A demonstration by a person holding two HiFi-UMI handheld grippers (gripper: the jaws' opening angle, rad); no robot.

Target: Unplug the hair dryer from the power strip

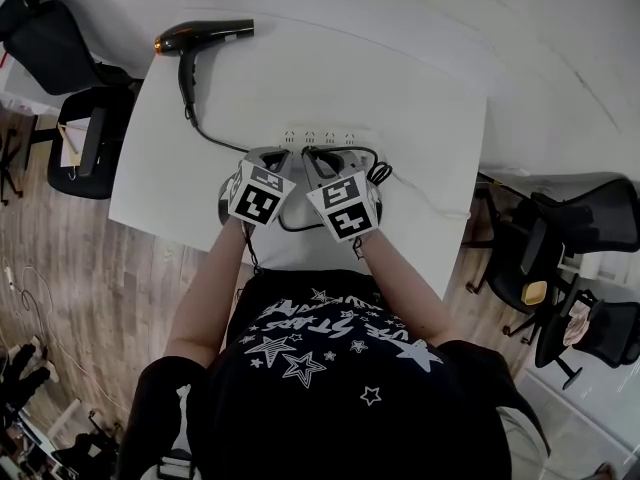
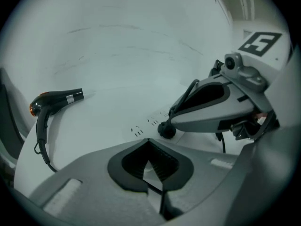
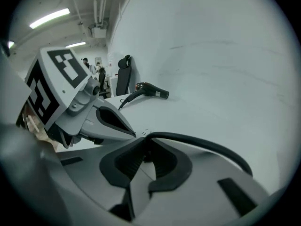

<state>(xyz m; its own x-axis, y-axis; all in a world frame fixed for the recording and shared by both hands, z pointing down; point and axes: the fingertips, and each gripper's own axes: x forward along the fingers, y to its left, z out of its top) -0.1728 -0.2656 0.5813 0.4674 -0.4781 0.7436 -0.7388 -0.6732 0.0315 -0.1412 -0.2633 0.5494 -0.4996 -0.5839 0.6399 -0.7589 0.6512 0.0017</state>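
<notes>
— Fingers of the left gripper (image 2: 148, 141), how do they stand?
— Their tips are together, low in the middle of the left gripper view. Through the hollow between the pads only a pale surface shows. I cannot tell whether they pinch anything.
— And the right gripper (image 3: 144, 136)?
— Its fingers are closed on the black plug (image 2: 166, 129). The thick cord (image 3: 211, 149) leaves the tips and bends to the lower right of the right gripper view.
— Where is the plug?
— On the white power strip (image 1: 320, 137), just beside other sockets, at the centre of the head view. Whether it is lifted out, I cannot tell.
— And the hair dryer (image 1: 205, 35)?
— It lies on its side at the far corner of the white desk (image 1: 430, 108), upper left of the head view, well apart from both grippers. The cord runs from its handle towards the strip.
— Beyond the desk?
— Black office chairs (image 1: 95, 138) stand on the wooden floor at the left and right edges.
</notes>
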